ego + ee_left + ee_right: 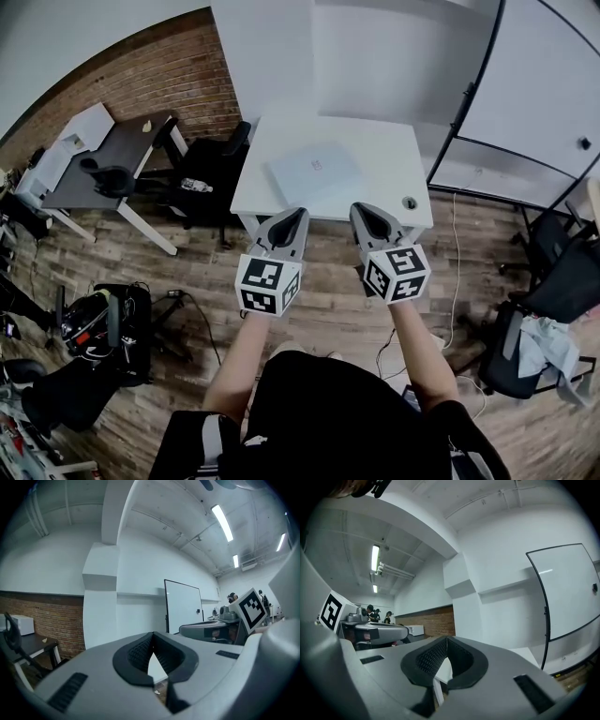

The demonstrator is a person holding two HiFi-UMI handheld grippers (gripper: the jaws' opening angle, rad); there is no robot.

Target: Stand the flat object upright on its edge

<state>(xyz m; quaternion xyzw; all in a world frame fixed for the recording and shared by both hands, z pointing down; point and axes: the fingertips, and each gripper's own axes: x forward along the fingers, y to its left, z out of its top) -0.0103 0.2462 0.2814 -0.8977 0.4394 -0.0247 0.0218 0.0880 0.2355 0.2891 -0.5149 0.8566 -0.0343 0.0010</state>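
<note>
Person [328, 412] in a black top holding two grippers out level before a white table [380, 150].
The left gripper [298, 216] and right gripper [362, 210] sit side by side near the table's front edge, each with jaws pressed together and nothing between them. The flat object [314, 173], pale and rectangular, lies flat on the table, apart from both grippers.

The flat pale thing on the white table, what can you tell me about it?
The flat thing is a thin, pale blue-white rectangle with a tiny mark near its middle. It lies flat, slightly askew, on the white table. Only the table touches it; the left tool and right tool are shut and short of it.
</note>
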